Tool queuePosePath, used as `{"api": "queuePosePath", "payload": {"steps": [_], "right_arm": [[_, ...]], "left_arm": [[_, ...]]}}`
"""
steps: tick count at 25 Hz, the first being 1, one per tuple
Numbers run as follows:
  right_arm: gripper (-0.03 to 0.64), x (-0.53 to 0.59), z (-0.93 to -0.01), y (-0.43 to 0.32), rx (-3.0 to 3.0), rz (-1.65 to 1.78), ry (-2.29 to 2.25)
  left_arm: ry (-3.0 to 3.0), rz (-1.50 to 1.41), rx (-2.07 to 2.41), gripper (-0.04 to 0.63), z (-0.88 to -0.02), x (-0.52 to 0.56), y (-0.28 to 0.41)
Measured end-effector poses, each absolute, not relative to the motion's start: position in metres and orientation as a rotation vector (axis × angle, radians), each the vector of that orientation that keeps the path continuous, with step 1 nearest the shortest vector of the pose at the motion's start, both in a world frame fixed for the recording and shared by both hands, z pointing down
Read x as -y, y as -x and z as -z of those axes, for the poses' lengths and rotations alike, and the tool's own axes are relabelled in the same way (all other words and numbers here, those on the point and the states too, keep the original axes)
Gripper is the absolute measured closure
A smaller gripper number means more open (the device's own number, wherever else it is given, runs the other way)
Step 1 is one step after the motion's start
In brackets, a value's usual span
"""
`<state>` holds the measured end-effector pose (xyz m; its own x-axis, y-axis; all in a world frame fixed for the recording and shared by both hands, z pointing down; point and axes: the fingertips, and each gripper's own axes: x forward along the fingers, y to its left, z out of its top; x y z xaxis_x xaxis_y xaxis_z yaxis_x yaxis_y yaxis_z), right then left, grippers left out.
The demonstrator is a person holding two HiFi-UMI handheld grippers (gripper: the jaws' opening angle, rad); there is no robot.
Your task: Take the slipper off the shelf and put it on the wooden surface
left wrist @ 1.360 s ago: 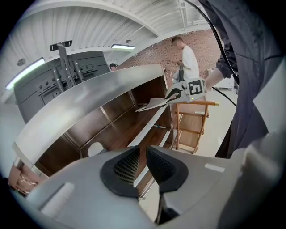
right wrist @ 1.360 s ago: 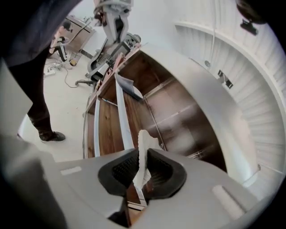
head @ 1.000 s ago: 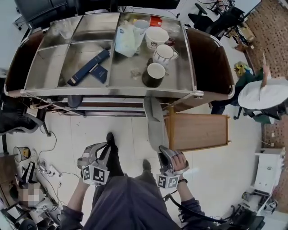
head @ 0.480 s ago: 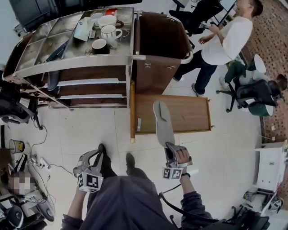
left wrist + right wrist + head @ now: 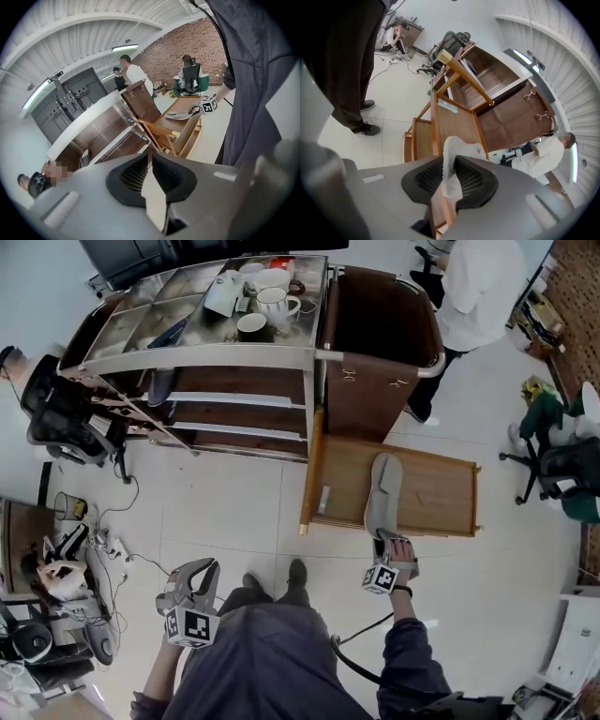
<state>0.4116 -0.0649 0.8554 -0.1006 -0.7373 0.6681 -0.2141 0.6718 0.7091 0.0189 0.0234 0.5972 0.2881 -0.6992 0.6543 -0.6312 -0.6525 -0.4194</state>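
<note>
**A:** Status on the slipper?

**B:** It's off the shelf [image 5: 225,401]. Your right tool [image 5: 385,545] is clamped on the heel end of the grey slipper [image 5: 382,491]. The sole runs straight ahead of the tool, out over the wooden bench [image 5: 436,501]. The right gripper view agrees: pale slipper edge pinched between the pads, wood just beyond.

**A:** Down yet?

**B:** Can't tell if it's touching the wood or hanging just above. My read is you're approx. at the last step: lower, let go, back the tool off.

**A:** Left tool?

**B:** Your left tool [image 5: 194,576] is low at your side, well apart from the job. Jaws are together w/ nothing between.

**A:** Containers?

**B:** The bench has a raised rim, like a shallow tray. Inside, to the right tool's left, there's one small pale item [image 5: 324,500], too small to ID. Far ahead-left of the tool, the shelf's steel top compartments hold mugs [image 5: 278,304], a bowl [image 5: 272,278] and misc. bits. The brown bin [image 5: 370,390] ahead, beyond the bench, shows nothing inside. There's a dark shape [image 5: 161,388] on a lower tier, poss. a 2nd slipper, not sure.
</note>
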Motion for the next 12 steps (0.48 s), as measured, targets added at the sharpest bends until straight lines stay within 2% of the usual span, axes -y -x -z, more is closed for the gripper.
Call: {"api": "queuePosePath", "payload": {"steps": [7, 12], "right_arm": [[0.447, 0.071, -0.891, -0.407, 1.72, 0.313, -0.785], [0.385, 0.064, -0.873, -0.401, 1.747, 0.251, -0.873]], "left_arm": [[2.426, 1.346, -1.43, 0.549, -0.603, -0.035, 0.008], [2.45, 1.336, -1.401, 0.549, -0.607, -0.031, 0.004]]}}
